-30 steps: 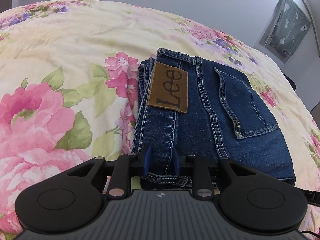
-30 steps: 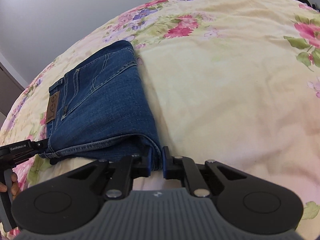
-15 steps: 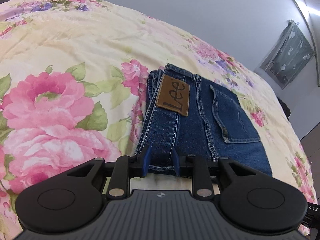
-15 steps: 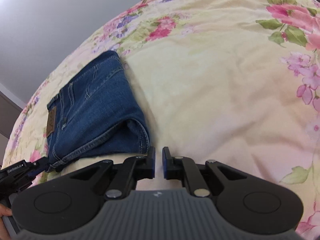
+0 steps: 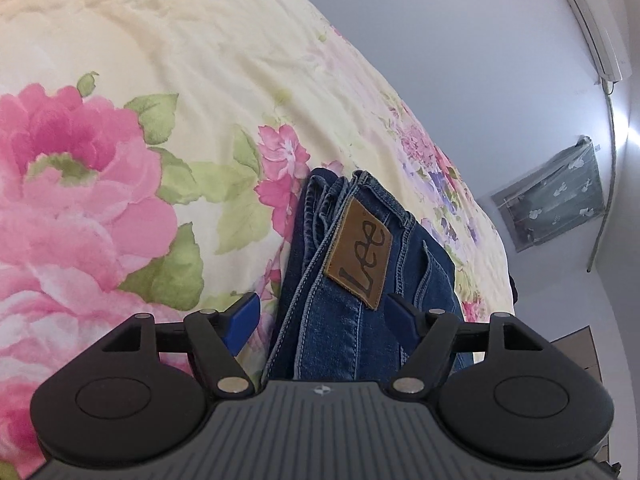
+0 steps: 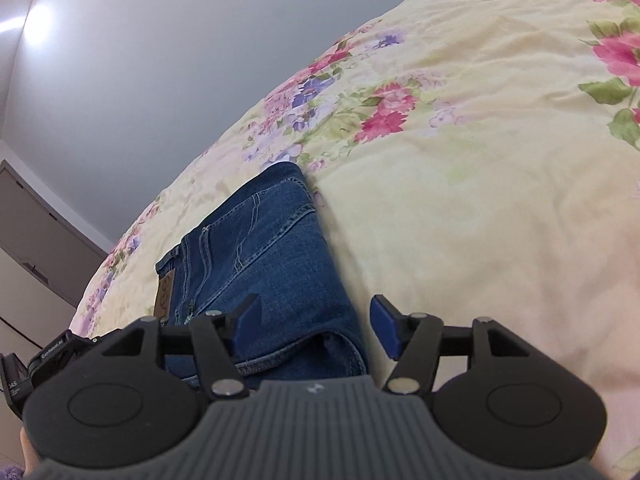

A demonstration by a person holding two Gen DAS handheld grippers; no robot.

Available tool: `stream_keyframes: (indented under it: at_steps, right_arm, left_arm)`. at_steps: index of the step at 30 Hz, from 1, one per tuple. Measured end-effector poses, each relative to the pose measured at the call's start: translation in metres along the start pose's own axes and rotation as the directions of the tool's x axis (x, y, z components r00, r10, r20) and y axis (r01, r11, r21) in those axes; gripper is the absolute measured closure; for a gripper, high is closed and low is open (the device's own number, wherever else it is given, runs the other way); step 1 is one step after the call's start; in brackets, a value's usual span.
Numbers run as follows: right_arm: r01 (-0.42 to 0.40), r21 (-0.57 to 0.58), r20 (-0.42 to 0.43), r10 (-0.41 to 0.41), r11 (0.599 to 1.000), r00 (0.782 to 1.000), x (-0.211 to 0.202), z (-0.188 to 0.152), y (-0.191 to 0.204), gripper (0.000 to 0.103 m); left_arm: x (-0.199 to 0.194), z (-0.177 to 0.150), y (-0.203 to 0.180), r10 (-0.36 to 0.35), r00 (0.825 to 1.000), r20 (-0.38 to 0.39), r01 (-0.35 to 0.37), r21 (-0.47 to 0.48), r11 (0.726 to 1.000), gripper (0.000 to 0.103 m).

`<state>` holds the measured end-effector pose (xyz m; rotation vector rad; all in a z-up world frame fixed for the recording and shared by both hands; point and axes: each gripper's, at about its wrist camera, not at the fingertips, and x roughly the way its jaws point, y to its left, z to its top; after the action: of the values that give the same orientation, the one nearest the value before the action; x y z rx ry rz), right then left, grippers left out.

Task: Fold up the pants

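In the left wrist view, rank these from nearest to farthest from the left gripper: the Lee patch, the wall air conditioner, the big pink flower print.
From the left gripper, jaws open:
1. Lee patch, just ahead on the folded jeans.
2. Big pink flower print, off to the left on the bedspread.
3. Air conditioner, high on the far wall, upper right.

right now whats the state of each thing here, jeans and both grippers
jeans: folded into a compact stack, lying flat on the floral bedspread, Lee patch facing up
left gripper: open, jaws either side of the jeans' near edge, not clamping
right gripper: open, jaws apart over the folded corner
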<state>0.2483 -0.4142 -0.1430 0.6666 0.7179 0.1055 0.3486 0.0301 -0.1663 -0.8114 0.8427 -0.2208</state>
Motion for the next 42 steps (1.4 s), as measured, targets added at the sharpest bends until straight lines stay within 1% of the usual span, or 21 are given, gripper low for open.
stream_keyframes:
  at_steps: [1,3,5,7,9,10,11,13,14,17,18,21,22,24,26,29,32,36,38,42]
  right_arm:
    - [-0.016,0.002,-0.015,0.016,1.000,1.000,0.006,0.006,-0.001,0.040]
    - [-0.047,0.016,-0.067,0.048,0.999,0.997,0.023,0.019,-0.005,0.040]
    - [-0.088,0.042,-0.127,0.092,0.995,0.988,0.041,0.032,-0.009,0.043]
    - [-0.110,0.063,-0.168,0.119,0.992,0.979,0.057,0.042,-0.014,0.043]
    - [-0.129,0.091,-0.209,0.145,0.988,0.967,0.073,0.049,-0.021,0.043]
    - [-0.141,0.109,-0.226,0.162,0.984,0.960,0.081,0.052,-0.025,0.045]
    - [-0.157,0.131,-0.241,0.185,0.979,0.953,0.090,0.055,-0.028,0.047]
    - [-0.190,0.179,-0.245,0.231,0.965,0.942,0.103,0.059,-0.033,0.048]
    - [-0.206,0.201,-0.243,0.253,0.958,0.936,0.109,0.062,-0.035,0.050]
    - [-0.223,0.233,-0.241,0.278,0.947,0.930,0.126,0.066,-0.037,0.054]
    - [-0.231,0.239,-0.240,0.288,0.943,0.927,0.131,0.067,-0.037,0.055]
    - [-0.233,0.255,-0.239,0.295,0.938,0.925,0.139,0.070,-0.038,0.063]
    - [-0.226,0.253,-0.239,0.287,0.941,0.928,0.139,0.070,-0.037,0.067]
    - [-0.210,0.218,-0.239,0.260,0.953,0.936,0.135,0.071,-0.029,0.071]
    - [-0.194,0.185,-0.238,0.236,0.963,0.942,0.132,0.073,-0.020,0.077]
    - [-0.190,0.175,-0.230,0.228,0.966,0.946,0.121,0.077,-0.014,0.082]
    - [-0.178,0.153,-0.225,0.210,0.972,0.951,0.110,0.081,-0.002,0.084]
    - [-0.172,0.115,-0.222,0.194,0.978,0.955,0.090,0.085,0.021,0.086]
    - [-0.180,0.096,-0.224,0.198,0.979,0.954,0.078,0.085,0.035,0.086]
    - [-0.218,0.067,-0.224,0.228,0.974,0.948,0.059,0.078,0.073,0.086]
  left_arm:
    - [0.008,0.003,0.003,-0.004,1.000,-0.016,0.004,-0.009,1.000,0.020]
    - [0.022,0.008,0.011,-0.037,0.998,-0.052,0.036,-0.031,0.999,0.020]
    - [0.034,0.014,0.017,-0.060,0.996,-0.067,0.057,-0.051,0.997,0.020]
    - [0.043,0.020,0.020,-0.092,0.993,-0.075,0.087,-0.063,0.994,0.020]
    - [0.052,0.026,0.023,-0.126,0.988,-0.090,0.122,-0.048,0.991,0.020]
    - [0.056,0.029,0.023,-0.139,0.986,-0.096,0.136,-0.038,0.990,0.022]
    - [0.060,0.032,0.024,-0.147,0.984,-0.098,0.145,-0.026,0.989,0.028]
    - [0.066,0.035,0.026,-0.171,0.980,-0.103,0.170,-0.017,0.985,0.031]
    - [0.068,0.036,0.028,-0.189,0.977,-0.101,0.188,-0.021,0.982,0.035]
    - [0.075,0.038,0.029,-0.224,0.970,-0.095,0.222,-0.033,0.974,0.045]
    - [0.076,0.038,0.029,-0.227,0.970,-0.089,0.225,-0.032,0.974,0.046]
    - [0.074,0.034,0.026,-0.218,0.974,-0.063,0.216,-0.033,0.976,0.055]
    - [0.072,0.036,0.024,-0.212,0.976,-0.057,0.210,-0.035,0.977,0.059]
    - [0.067,0.035,0.015,-0.190,0.981,-0.047,0.190,-0.012,0.982,0.064]
    - [0.064,0.035,0.005,-0.162,0.986,-0.038,0.163,0.020,0.986,0.067]
    - [0.055,0.035,-0.004,-0.142,0.990,-0.024,0.143,0.026,0.989,0.072]
    - [0.046,0.038,-0.019,-0.121,0.992,-0.024,0.122,0.057,0.991,0.074]
    - [0.023,0.043,-0.034,-0.116,0.993,-0.019,0.117,0.071,0.991,0.074]
    - [0.007,0.050,-0.039,-0.116,0.993,-0.020,0.117,0.077,0.990,0.074]
    - [-0.040,0.065,-0.043,-0.106,0.994,-0.007,0.106,0.132,0.985,0.074]
